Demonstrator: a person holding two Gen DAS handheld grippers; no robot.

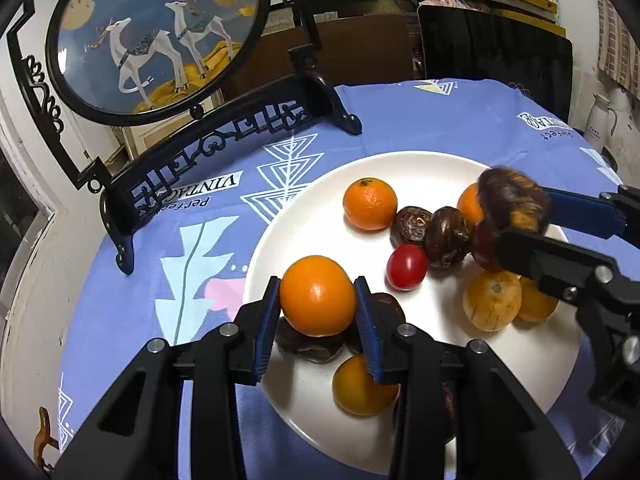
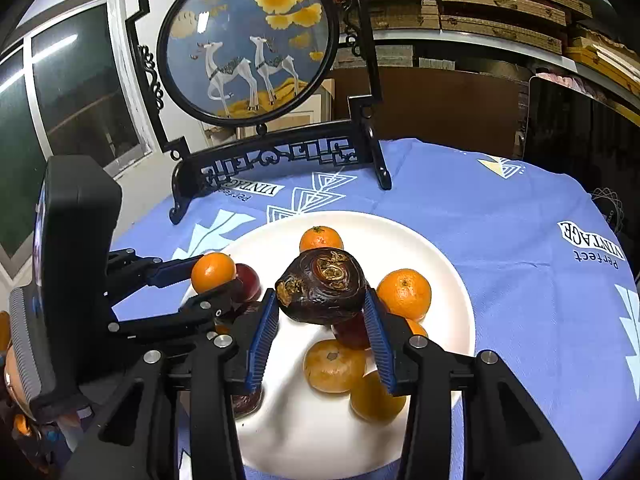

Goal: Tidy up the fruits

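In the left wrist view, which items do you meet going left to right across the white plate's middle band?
Round orange held in the left tongs → small red cherry tomato → wrinkled dark brown fruit → pale yellow-orange citrus with a grey stem scar, all over or on the white round plate.

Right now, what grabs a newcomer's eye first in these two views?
Both grippers hold fruit over the white plate: the left gripper clamps an orange, the right gripper a dark brown wrinkled fruit. Behind the plate stands a round deer painting in a black stand.
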